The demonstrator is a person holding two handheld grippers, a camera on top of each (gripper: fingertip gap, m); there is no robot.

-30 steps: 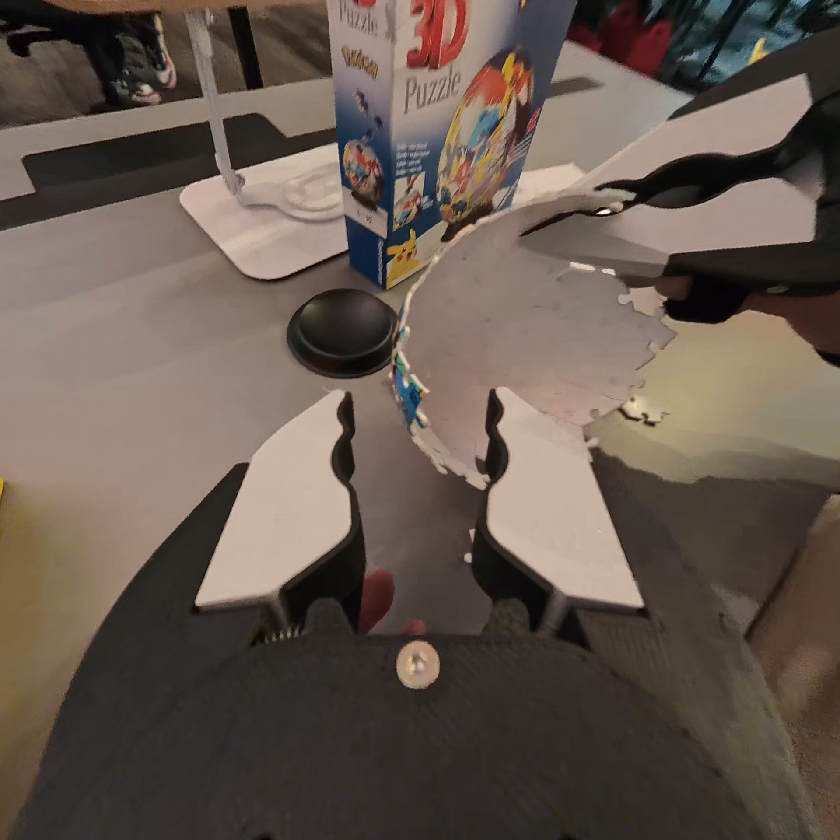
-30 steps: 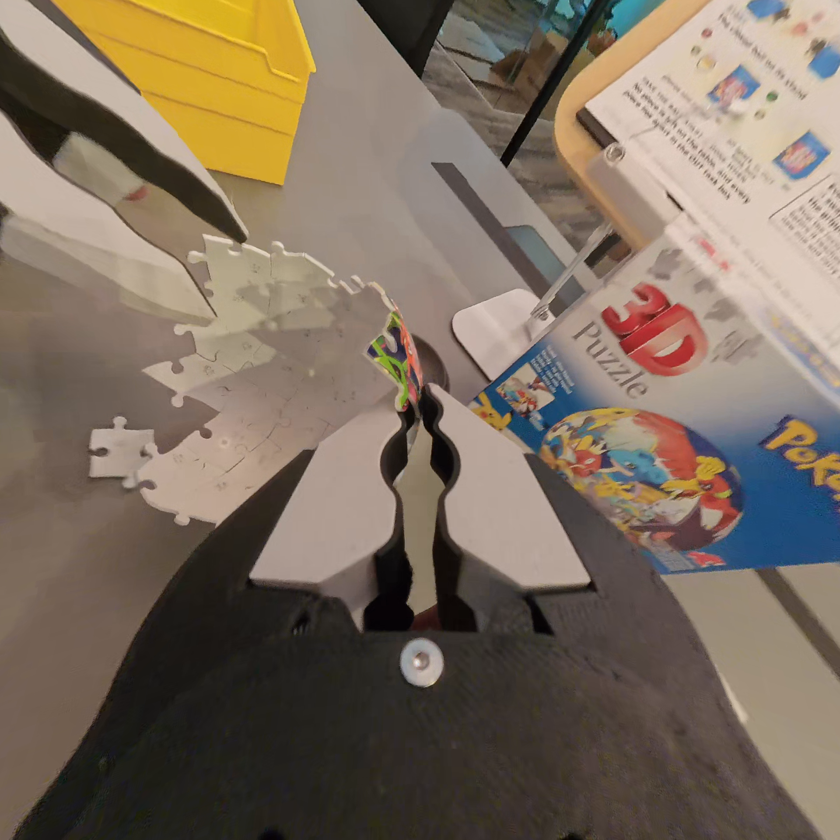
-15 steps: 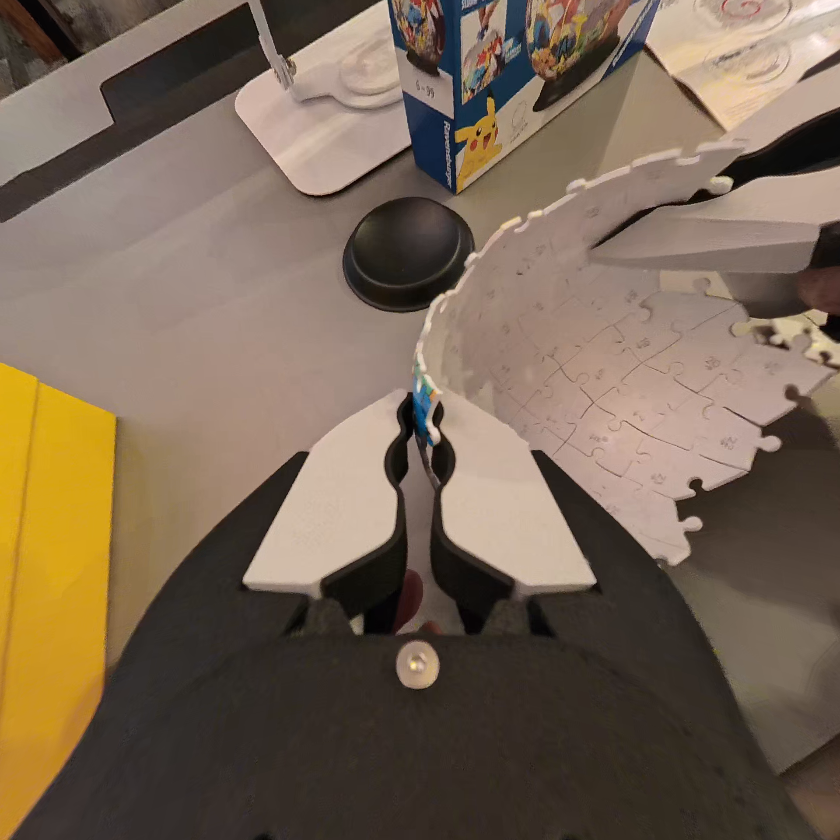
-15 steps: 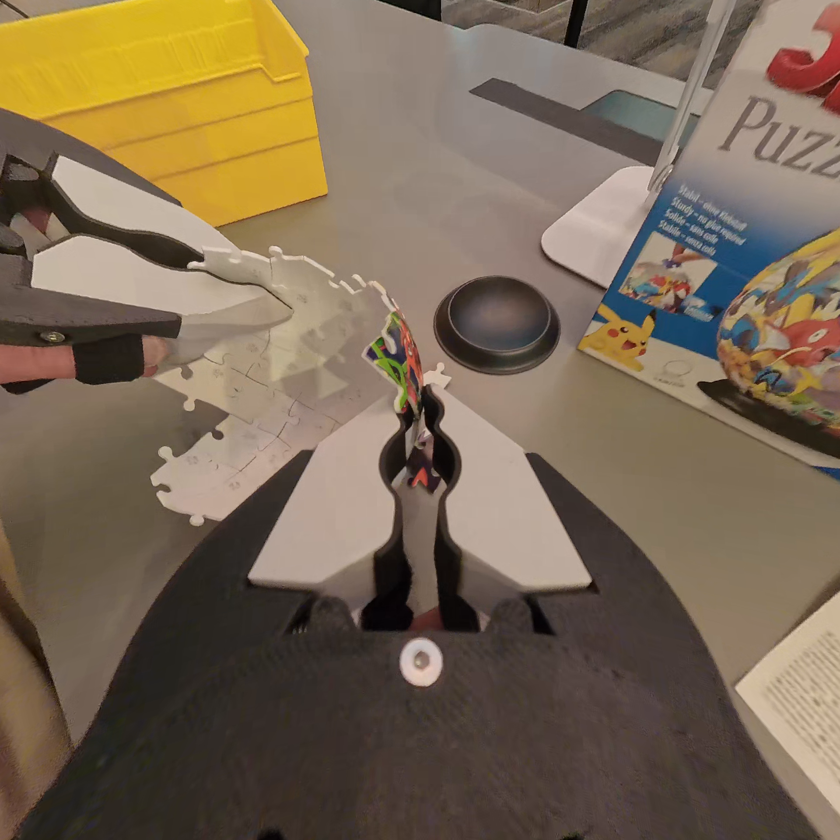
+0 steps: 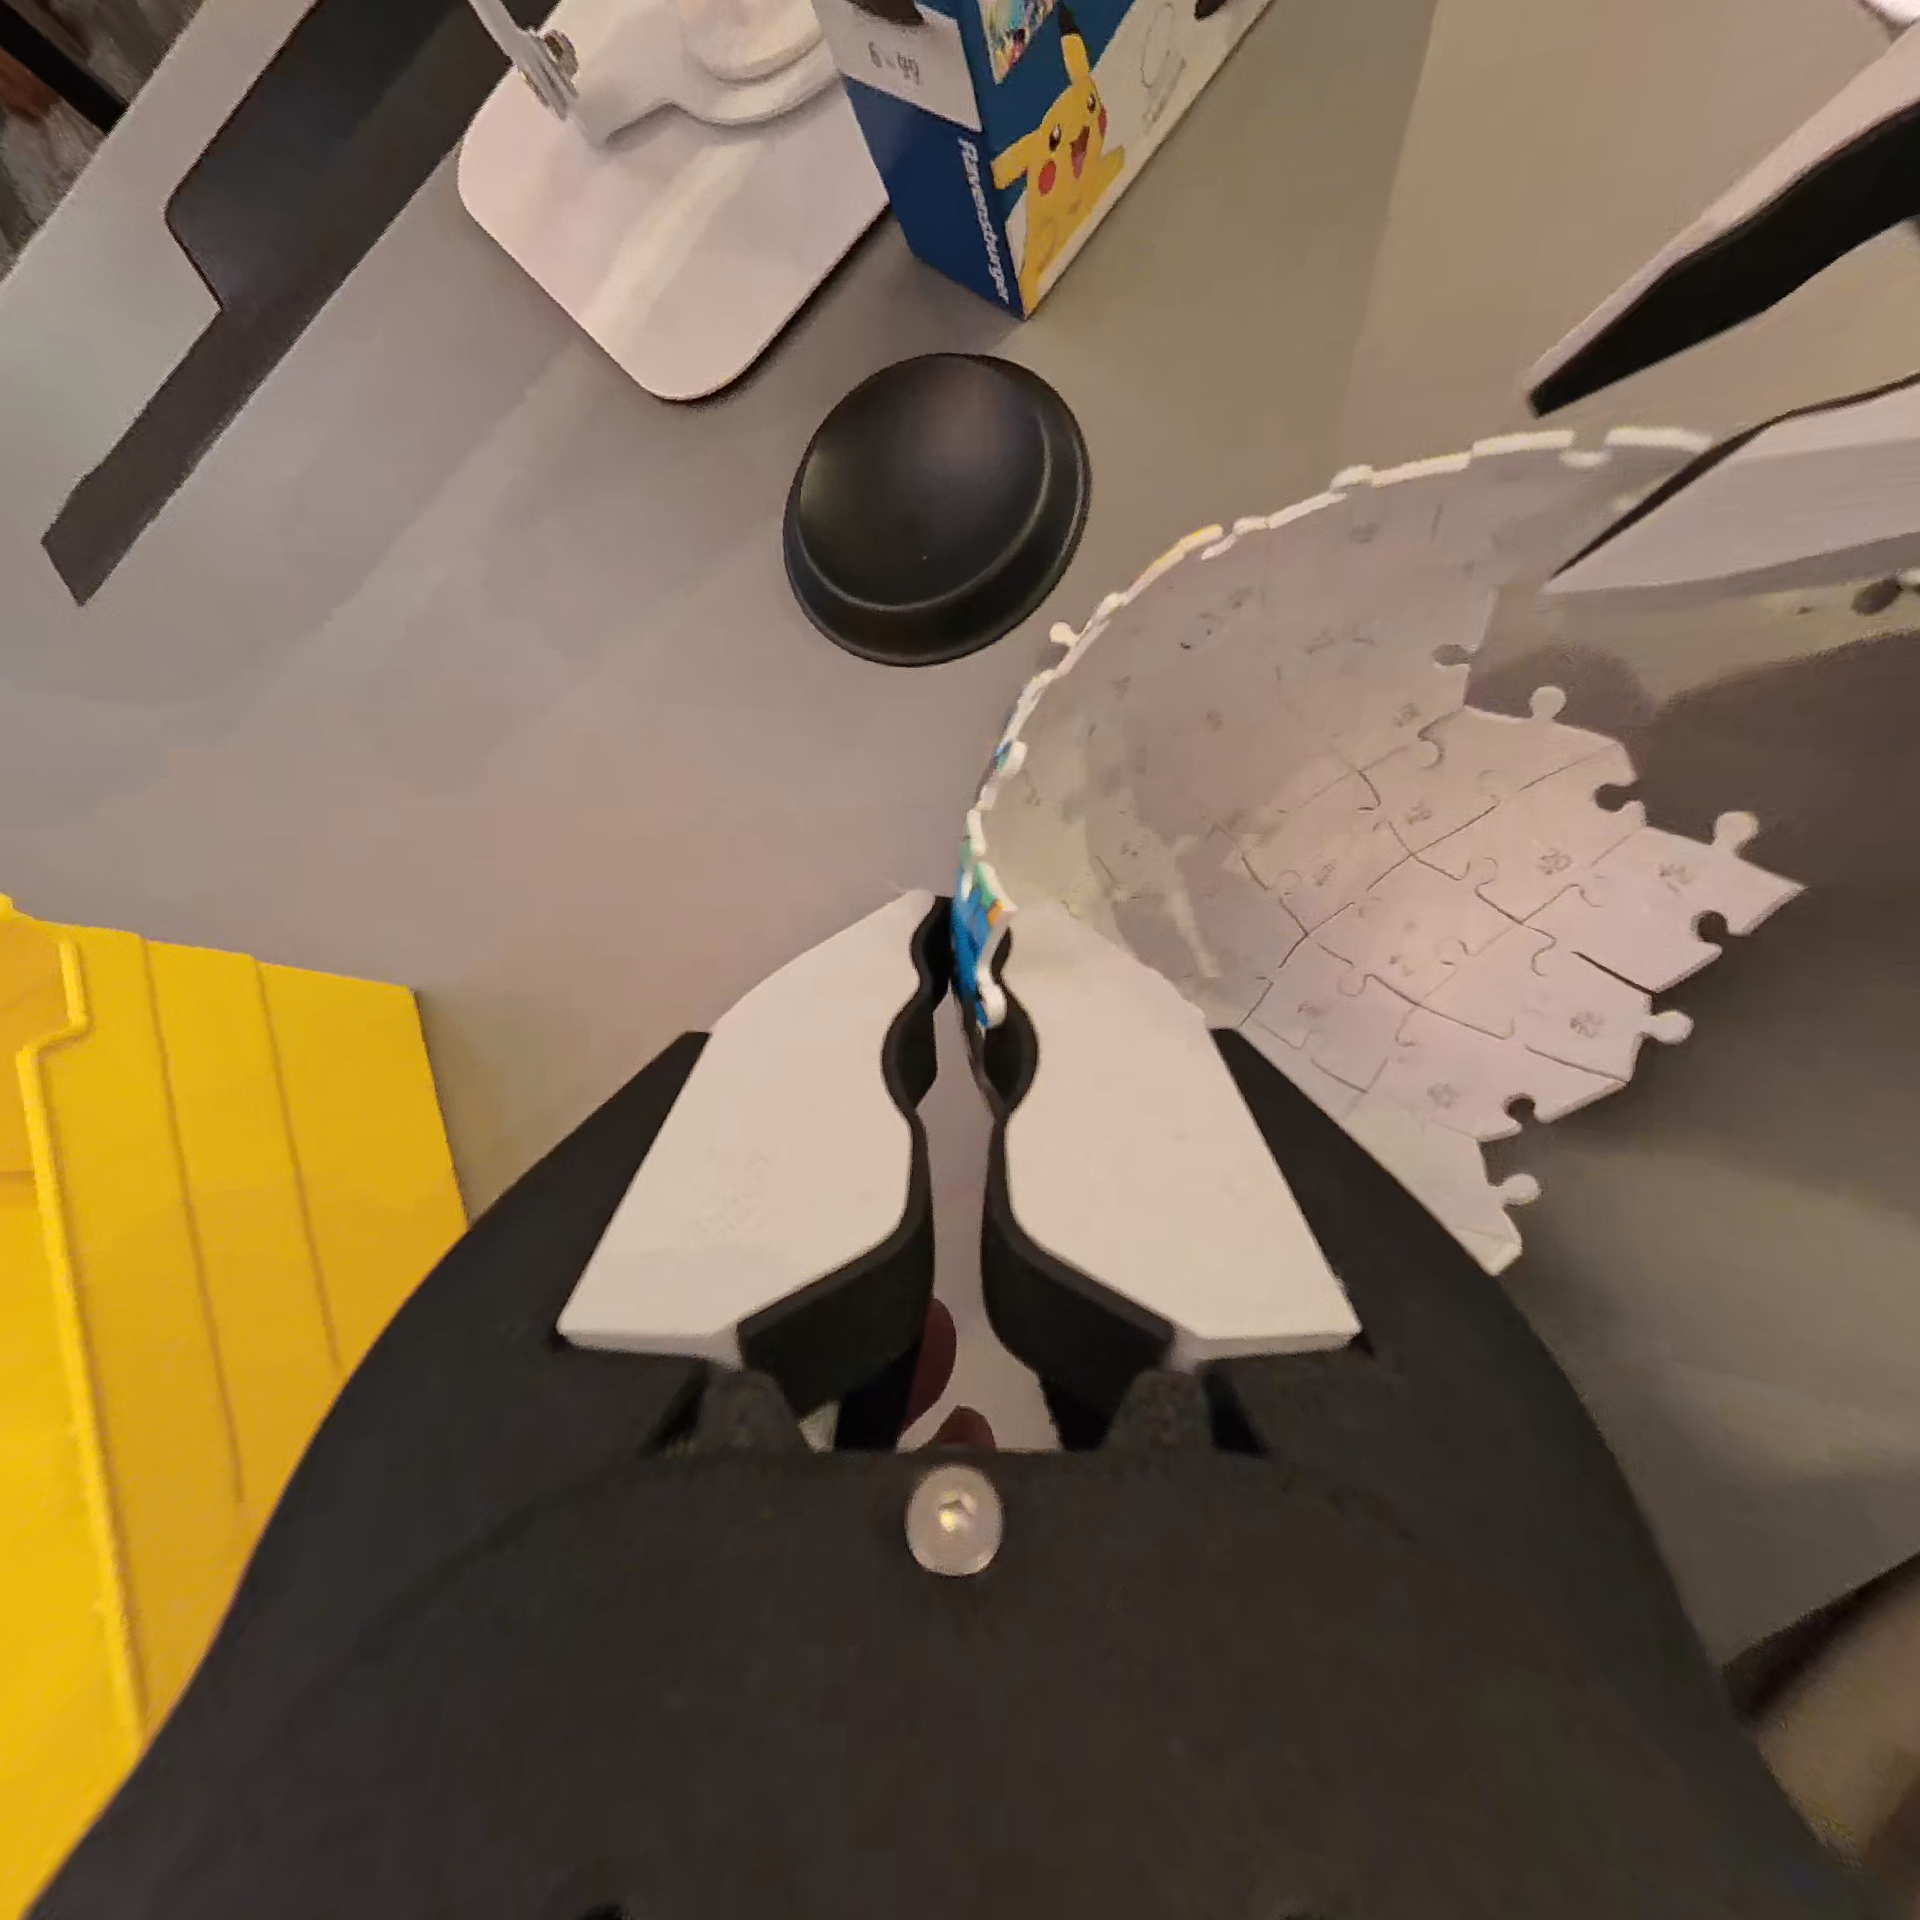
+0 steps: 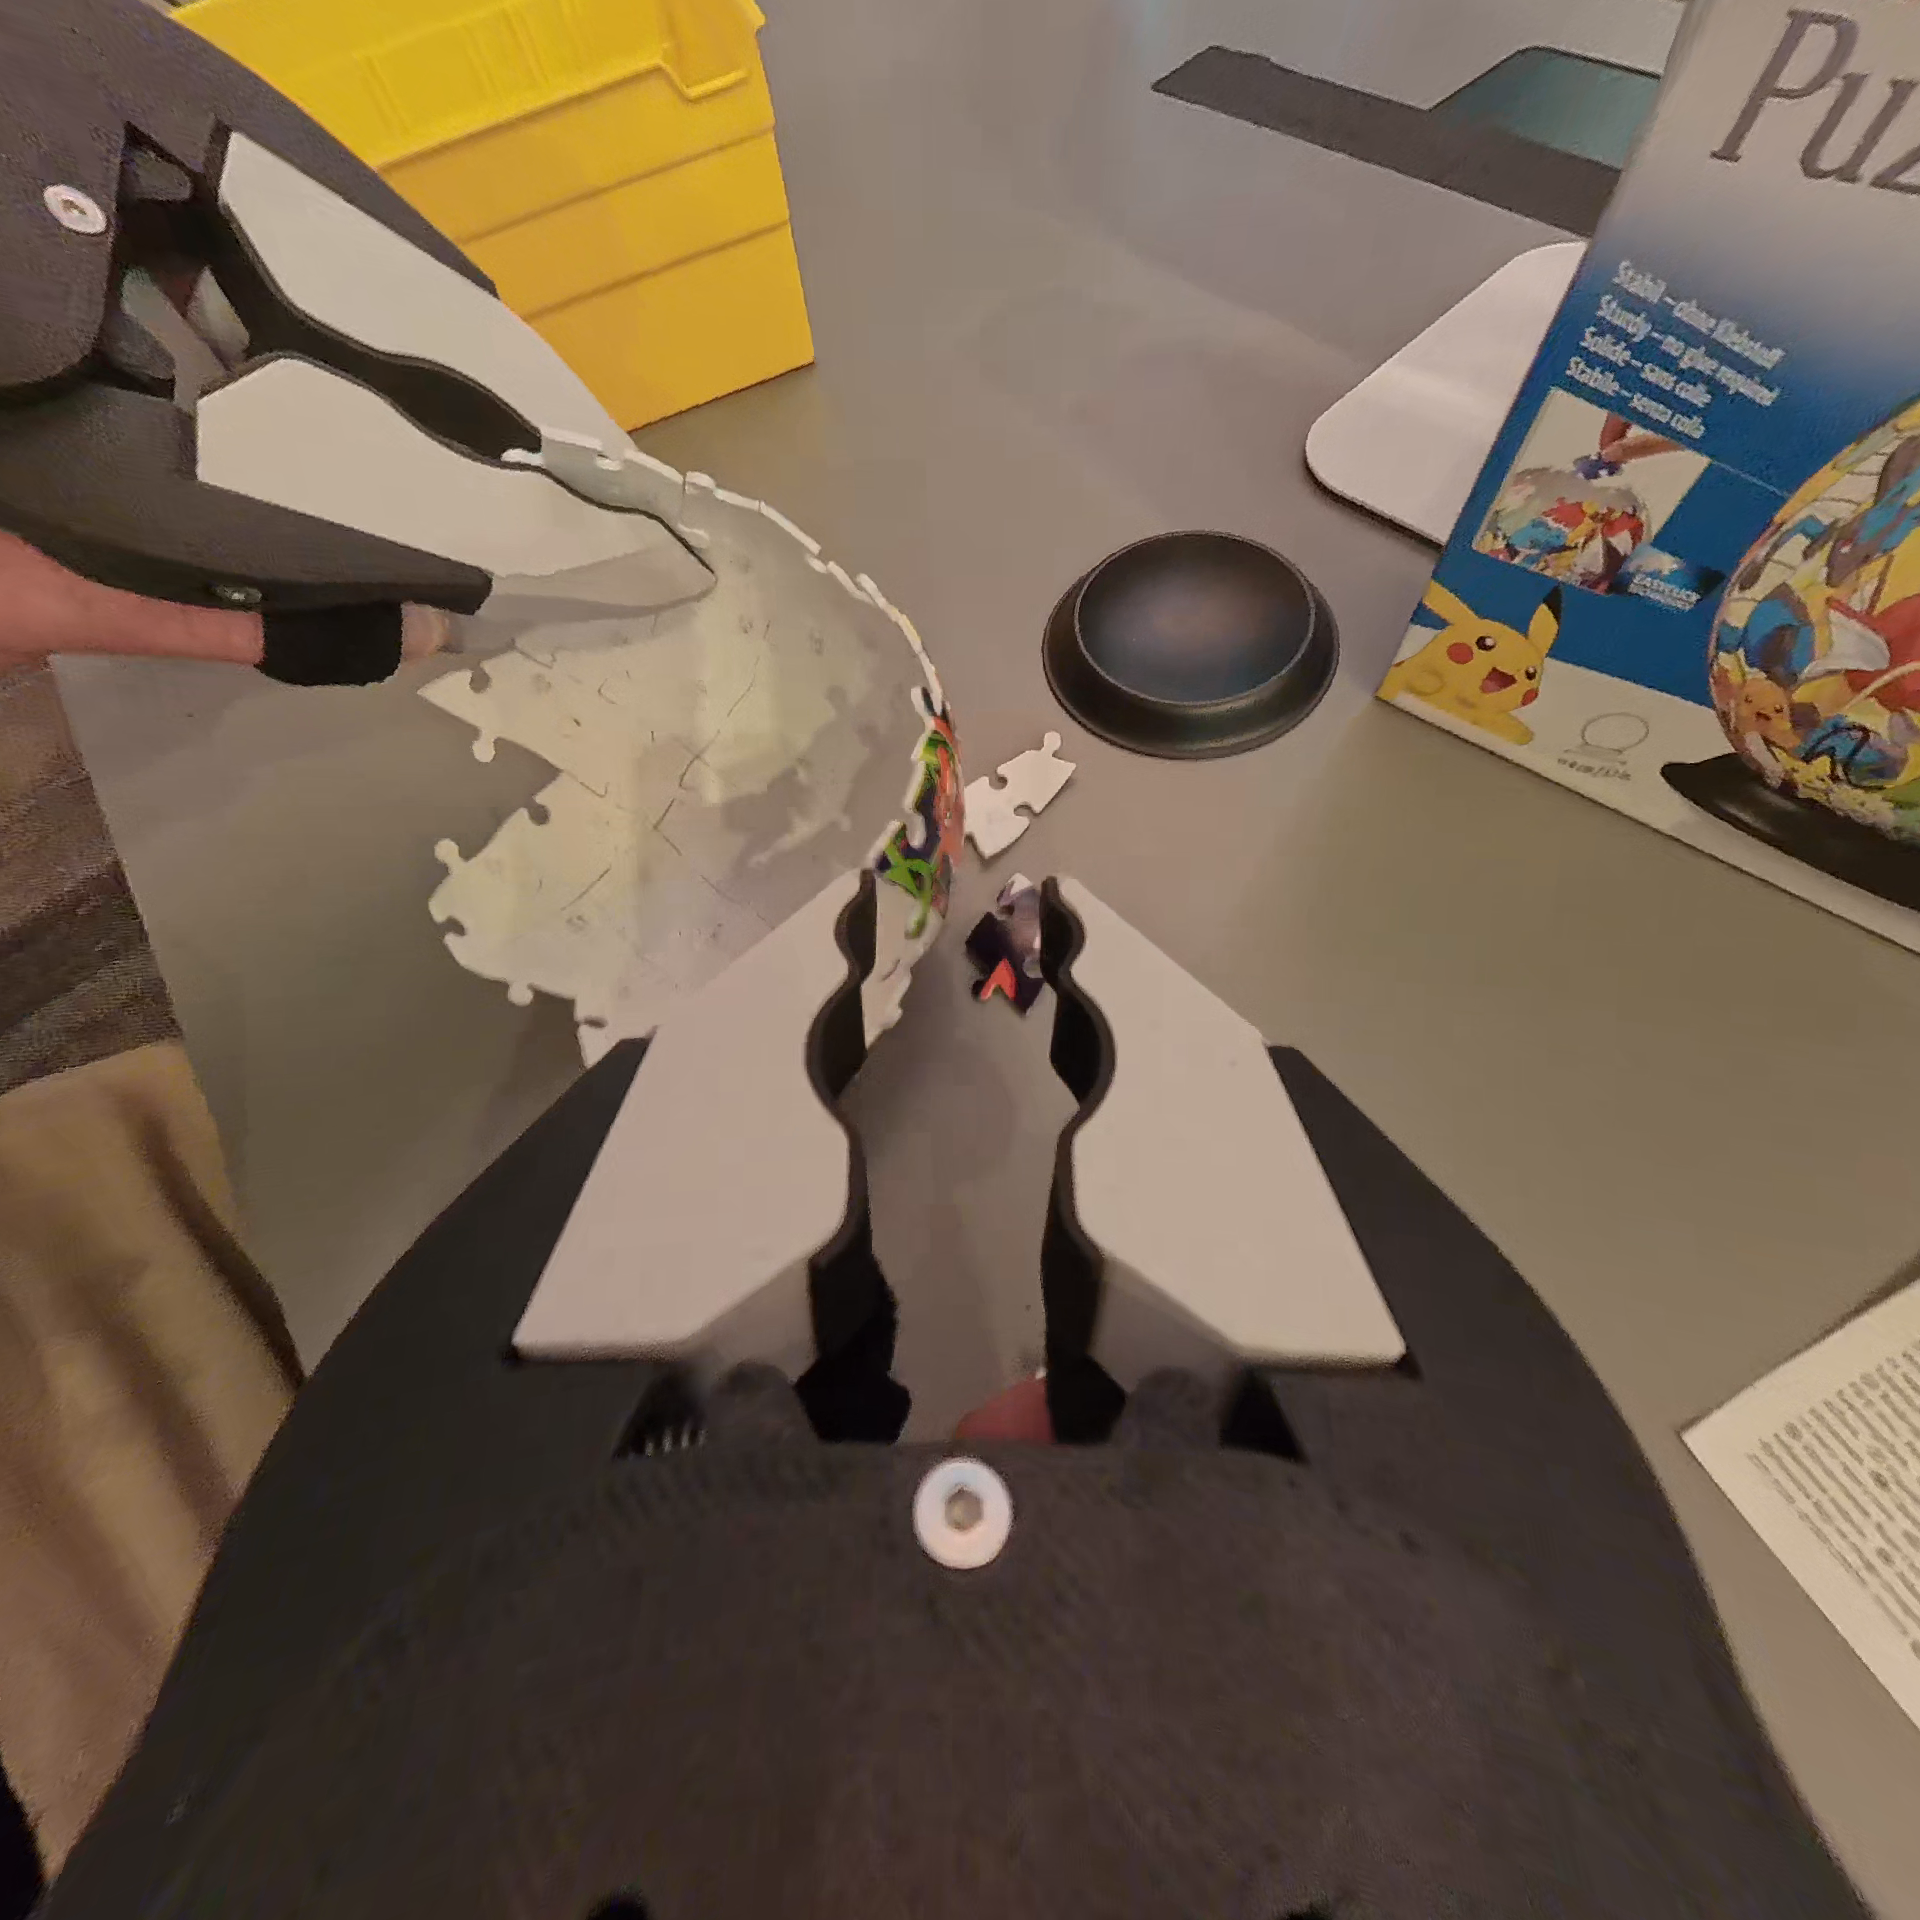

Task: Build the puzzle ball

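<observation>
The puzzle ball shell (image 5: 1403, 883) is a curved part-sphere, white inside and printed outside, resting on the grey table. My left gripper (image 5: 961, 914) is shut on the shell's near rim; in the right wrist view it (image 6: 644, 499) grips the far rim of the shell (image 6: 675, 748). My right gripper (image 6: 951, 904) is open, with the shell's coloured edge just inside its left finger. A small dark coloured piece (image 6: 1003, 956) sits loose by its right finger. A white loose piece (image 6: 1013, 790) lies on the table beyond. From the left wrist view the right gripper (image 5: 1548, 483) stands open at the shell's far rim.
A black round stand (image 5: 935, 509) sits behind the shell and also shows in the right wrist view (image 6: 1190, 644). The blue puzzle box (image 6: 1662, 520) and a white base plate (image 5: 675, 239) stand further back. A yellow bin (image 6: 582, 187) is at the left. A printed sheet (image 6: 1849, 1455) lies at the right. Across from one pair of fingers to the other is roughly 11 centimeters. Measured from the fingertips, the small dark coloured piece (image 6: 1003, 956) is 6 centimeters or so from the right gripper and 12 centimeters from the left.
My left gripper closed on the shell's rim and holds it. My right gripper opened and let go of the shell's edge, and the small dark piece dropped free between its fingers.
</observation>
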